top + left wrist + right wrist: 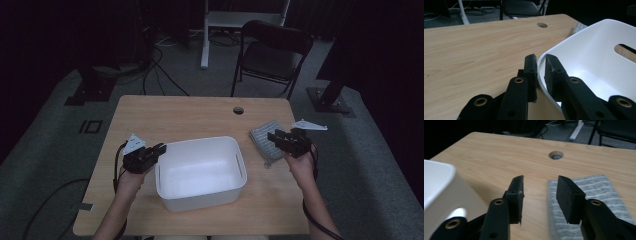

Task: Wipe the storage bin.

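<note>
A white plastic tub (pixel 201 142) with a slot handle stands in the middle of the wooden table (pixel 175 115). My left gripper (pixel 161 148) is at its left wall. In the left gripper view the left gripper (pixel 541 58) is shut on the tub's rim (pixel 599 32), one pad outside and one inside. A folded grey cloth (pixel 261 134) lies flat to the right of the tub. My right gripper (pixel 272 136) hovers over it. In the right gripper view the right gripper (pixel 540 180) is open above the cloth's (pixel 596 187) left edge, with nothing gripped.
A round cable hole (pixel 238 110) sits near the table's far edge. A black folding chair (pixel 272 50) stands behind the table. Cables run over the dark floor at the back left. Bare wood lies beyond the tub.
</note>
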A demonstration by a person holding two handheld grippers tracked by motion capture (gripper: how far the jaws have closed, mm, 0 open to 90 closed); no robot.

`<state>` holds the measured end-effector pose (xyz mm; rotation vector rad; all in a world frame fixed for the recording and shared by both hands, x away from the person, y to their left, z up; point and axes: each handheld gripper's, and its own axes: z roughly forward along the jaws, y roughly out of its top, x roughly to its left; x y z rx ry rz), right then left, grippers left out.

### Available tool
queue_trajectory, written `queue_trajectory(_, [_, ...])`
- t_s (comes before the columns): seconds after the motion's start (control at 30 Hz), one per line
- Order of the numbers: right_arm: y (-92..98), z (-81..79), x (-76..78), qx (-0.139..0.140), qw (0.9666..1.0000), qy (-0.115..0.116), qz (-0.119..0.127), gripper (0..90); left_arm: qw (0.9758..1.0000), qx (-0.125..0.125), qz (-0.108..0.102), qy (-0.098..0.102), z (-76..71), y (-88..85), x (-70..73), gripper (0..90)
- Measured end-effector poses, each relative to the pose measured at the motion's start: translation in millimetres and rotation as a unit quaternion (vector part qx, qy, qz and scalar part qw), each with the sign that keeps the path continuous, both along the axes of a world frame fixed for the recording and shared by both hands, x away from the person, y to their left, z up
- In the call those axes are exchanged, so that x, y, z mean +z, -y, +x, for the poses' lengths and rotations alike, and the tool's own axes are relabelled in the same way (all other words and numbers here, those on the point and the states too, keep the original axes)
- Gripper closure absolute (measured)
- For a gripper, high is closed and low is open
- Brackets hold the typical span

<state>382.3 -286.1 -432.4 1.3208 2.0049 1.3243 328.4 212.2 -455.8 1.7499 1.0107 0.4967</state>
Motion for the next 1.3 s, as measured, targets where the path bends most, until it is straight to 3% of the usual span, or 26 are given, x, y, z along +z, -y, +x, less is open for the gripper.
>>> queue_trajectory(0.2, [8.0, 14.5, -13.8, -0.014, 0.9997, -0.003, -0.019, 51.3, 1.0, 0.0, -0.002, 0.002, 0.8, 0.2, -0.4, 80.1])
queue_trajectory(0.53, [10.8, 46.1, -43.8, -0.014, 0.9985, -0.033, -0.042, 39.8, 1.0, 0.0, -0.003, 0.006, 0.8, 0.0, -1.1, 80.1])
queue_trajectory(0.73, [14.0, 59.0, -55.8, -0.043, 0.9969, -0.044, -0.05, 33.1, 1.0, 0.0, -0.005, 0.005, 1.1, 0.1, -1.1, 80.0])
queue_trajectory(0.83, [15.7, 64.4, -61.7, -0.062, 0.9957, -0.043, -0.055, 32.0, 1.0, 0.0, -0.004, 0.005, 1.0, 0.3, -1.0, 80.1])
queue_trajectory(0.97, [16.6, 73.5, -70.4, -0.079, 0.9937, -0.062, -0.049, 31.9, 1.0, 0.0, -0.005, 0.004, 1.2, -0.1, -1.1, 80.0])
queue_trajectory(1.1, [11.6, 80.6, -79.4, -0.101, 0.99, -0.074, -0.066, 17.3, 1.0, 0.0, -0.006, 0.004, 1.3, -0.2, -1.1, 80.0])
queue_trajectory(1.3, [9.5, 88.2, -90.8, -0.113, 0.9872, -0.086, -0.073, 13.6, 1.0, 0.0, -0.007, 0.004, 1.1, -0.2, -1.2, 79.9])
